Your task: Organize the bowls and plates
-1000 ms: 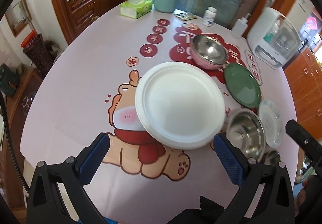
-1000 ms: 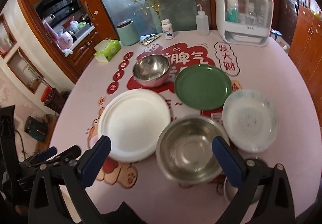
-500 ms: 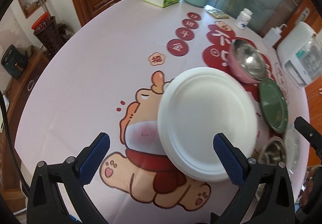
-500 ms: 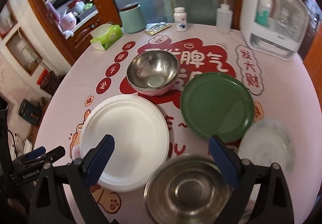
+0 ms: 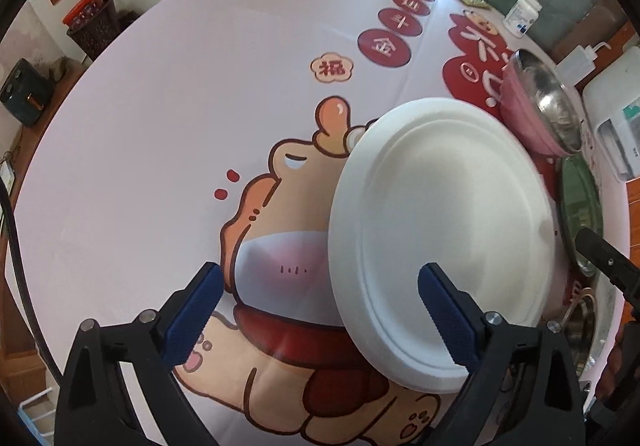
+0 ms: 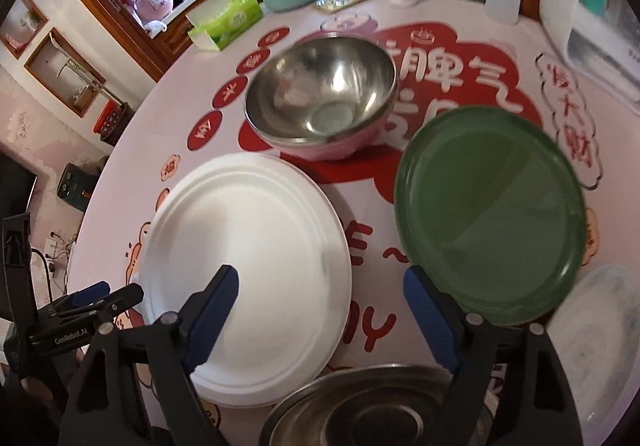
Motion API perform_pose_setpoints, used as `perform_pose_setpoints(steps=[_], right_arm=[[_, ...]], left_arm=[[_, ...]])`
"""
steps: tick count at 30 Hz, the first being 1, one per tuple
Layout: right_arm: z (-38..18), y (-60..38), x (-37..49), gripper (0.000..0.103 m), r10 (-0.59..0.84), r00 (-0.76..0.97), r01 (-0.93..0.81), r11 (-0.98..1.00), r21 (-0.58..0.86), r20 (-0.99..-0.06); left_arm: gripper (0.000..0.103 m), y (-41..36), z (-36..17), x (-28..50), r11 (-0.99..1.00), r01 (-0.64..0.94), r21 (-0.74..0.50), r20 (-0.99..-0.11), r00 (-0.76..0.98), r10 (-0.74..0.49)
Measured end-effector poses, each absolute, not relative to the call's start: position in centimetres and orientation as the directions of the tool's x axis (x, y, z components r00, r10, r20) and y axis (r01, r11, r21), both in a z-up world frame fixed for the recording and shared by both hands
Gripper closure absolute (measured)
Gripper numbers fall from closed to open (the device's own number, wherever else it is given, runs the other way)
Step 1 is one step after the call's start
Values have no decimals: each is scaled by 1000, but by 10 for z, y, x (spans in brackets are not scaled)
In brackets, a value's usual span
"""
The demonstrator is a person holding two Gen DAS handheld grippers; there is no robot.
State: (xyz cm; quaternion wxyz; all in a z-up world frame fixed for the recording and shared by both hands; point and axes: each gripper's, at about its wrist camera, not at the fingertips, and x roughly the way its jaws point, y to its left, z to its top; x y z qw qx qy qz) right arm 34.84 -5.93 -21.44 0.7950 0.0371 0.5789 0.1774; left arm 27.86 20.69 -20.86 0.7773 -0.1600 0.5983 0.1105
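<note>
Left gripper [image 5: 316, 308]: jaws spread, just been closing, nothing pinched; white plate [image 5: 440, 238] on table, its left rim between them, body off right. Nearer hand, I judge. Right gripper [image 6: 320, 310]: spread, narrowing, plate's right rim between the jaws; steel bowl [image 6: 372, 410] below.

Black tool [image 5: 316, 310], blue ribbed pads [image 5: 192, 312], silver screws
</note>
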Motion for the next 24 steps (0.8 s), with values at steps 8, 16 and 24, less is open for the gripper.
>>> perform_pose_setpoints(steps=[8, 16, 24], right_arm=[[-233, -69, 355, 35, 360, 210, -186, 927, 324, -909], [-246, -74, 359, 51, 388, 170, -139, 920, 368, -906], [-254, -77, 360, 68, 420, 144, -111, 907, 407, -896]], left_arm=[[28, 205, -220, 288, 927, -356, -120, -974, 225, -39], [38, 200, -223, 293, 935, -336, -113, -977, 211, -42], [49, 199, -224, 298, 938, -325, -118, -976, 213, -49]])
